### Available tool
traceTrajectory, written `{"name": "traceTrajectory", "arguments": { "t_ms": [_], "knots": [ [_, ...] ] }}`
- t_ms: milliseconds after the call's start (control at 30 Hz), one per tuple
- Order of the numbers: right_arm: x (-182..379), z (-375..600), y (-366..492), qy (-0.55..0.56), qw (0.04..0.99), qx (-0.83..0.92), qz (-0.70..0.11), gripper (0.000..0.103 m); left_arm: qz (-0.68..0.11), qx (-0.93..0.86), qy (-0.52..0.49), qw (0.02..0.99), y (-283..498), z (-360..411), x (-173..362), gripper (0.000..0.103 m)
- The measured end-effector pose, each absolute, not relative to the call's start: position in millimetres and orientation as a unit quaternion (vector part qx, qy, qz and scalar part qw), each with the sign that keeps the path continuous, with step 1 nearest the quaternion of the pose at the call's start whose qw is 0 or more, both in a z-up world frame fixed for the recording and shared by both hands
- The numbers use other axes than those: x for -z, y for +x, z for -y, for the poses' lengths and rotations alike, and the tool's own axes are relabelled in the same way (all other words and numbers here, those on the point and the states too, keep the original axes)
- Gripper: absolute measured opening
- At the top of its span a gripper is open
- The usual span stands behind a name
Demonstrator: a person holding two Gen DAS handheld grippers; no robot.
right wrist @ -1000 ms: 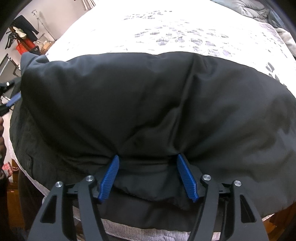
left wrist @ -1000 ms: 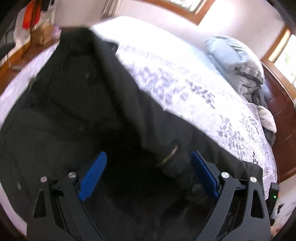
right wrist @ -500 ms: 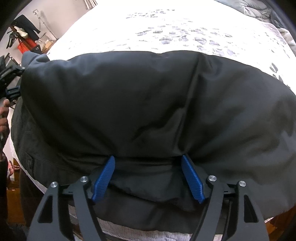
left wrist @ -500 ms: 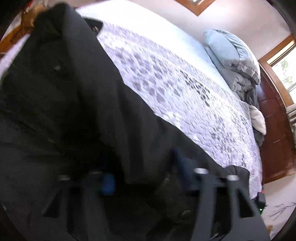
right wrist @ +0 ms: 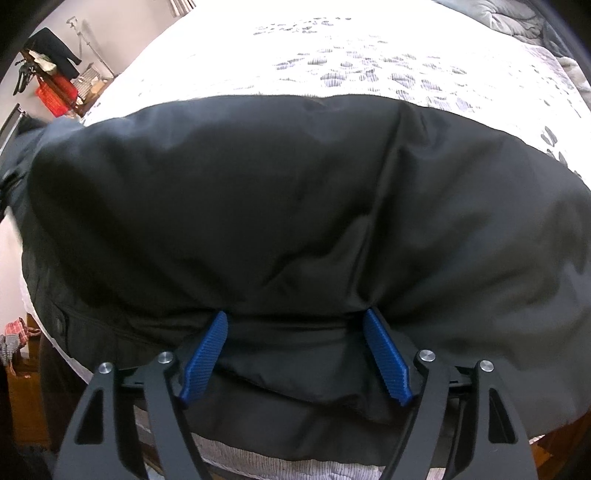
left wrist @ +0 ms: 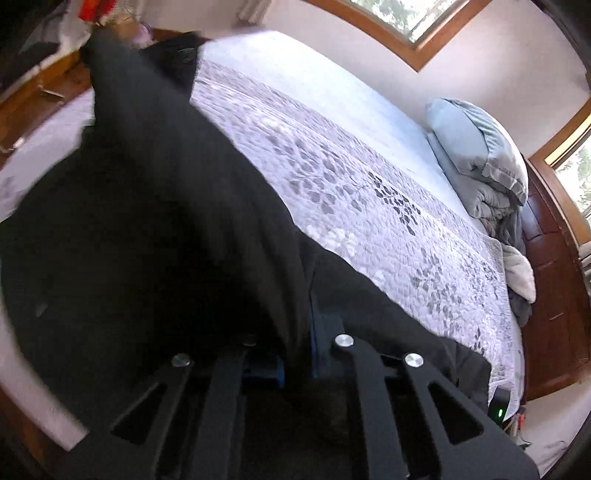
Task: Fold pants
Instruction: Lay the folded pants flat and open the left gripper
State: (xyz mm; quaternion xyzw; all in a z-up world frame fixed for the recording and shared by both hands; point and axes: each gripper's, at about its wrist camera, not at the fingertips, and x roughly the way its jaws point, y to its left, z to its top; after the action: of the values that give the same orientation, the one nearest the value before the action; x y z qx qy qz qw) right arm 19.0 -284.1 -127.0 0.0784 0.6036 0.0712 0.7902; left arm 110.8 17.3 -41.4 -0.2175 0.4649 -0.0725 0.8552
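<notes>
two grippers on one garment. left gripper (left wrist: 295, 350): jaws have just been closing and now stand nearly together, a fold of the black pants (left wrist: 155, 229) pinched between the blue pads (left wrist: 313, 332); cloth drapes over the fingers and hides most of the pads. from that pinch a ridge of fabric runs up and away toward the far corner of the bed, blurred along its left edge.

right gripper (right wrist: 295, 332): jaws have just been opening a little and stand wide, blue ribbed pads (right wrist: 386, 360) well apart. the near edge of the pants (right wrist: 295, 206) lies between them, tips at the cloth where it puckers; pads do not press on it from both sides. a button and a seam show on the fabric at lower left in the right wrist view.

pants lie spread across the near edge of the bed, over a white quilt (left wrist: 369, 192) printed with grey leaves, hem hanging past the mattress edge. farther out: bunched grey bedding (left wrist: 484, 162) at the head end by a dark wood headboard (left wrist: 546, 288), wood-framed window (left wrist: 402, 22) above. opposite side, a rack of clothes with a red crate (right wrist: 55, 94) against the wall.

no brand, label or legible writing on anything; a small green light glows on a dark device (left wrist: 499, 406) at the quilt's near corner.
</notes>
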Motion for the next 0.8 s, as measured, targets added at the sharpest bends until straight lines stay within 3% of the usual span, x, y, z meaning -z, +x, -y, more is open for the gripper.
{"name": "traceTrajectory", "arguments": {
  "t_ms": [133,267,433,633,800],
  "knots": [
    [124.9,287.3,21.1,0.074,0.783,-0.091,-0.611,0.076,-0.467,0.046,-0.21,0.858,61.7,-22.2,35.2,0.007],
    [120.1,294.6,23.5,0.079,0.773,-0.109,-0.62,0.073,-0.494,0.014,-0.195,0.847,25.7,-38.5,64.3,0.008],
    [110.0,297.7,23.2,0.069,0.773,-0.105,-0.622,0.073,-0.511,0.001,-0.143,0.848,24.8,-34.2,109.0,0.01],
    [79.1,301.4,0.5,0.118,0.789,-0.126,-0.59,0.074,-0.507,0.007,-0.131,0.852,42.6,-28.3,104.4,0.01],
    [70.9,260.7,-21.4,-0.018,0.822,-0.118,-0.556,0.079,-0.516,-0.003,-0.144,0.844,55.6,-24.8,104.7,0.011]
  ]
}}
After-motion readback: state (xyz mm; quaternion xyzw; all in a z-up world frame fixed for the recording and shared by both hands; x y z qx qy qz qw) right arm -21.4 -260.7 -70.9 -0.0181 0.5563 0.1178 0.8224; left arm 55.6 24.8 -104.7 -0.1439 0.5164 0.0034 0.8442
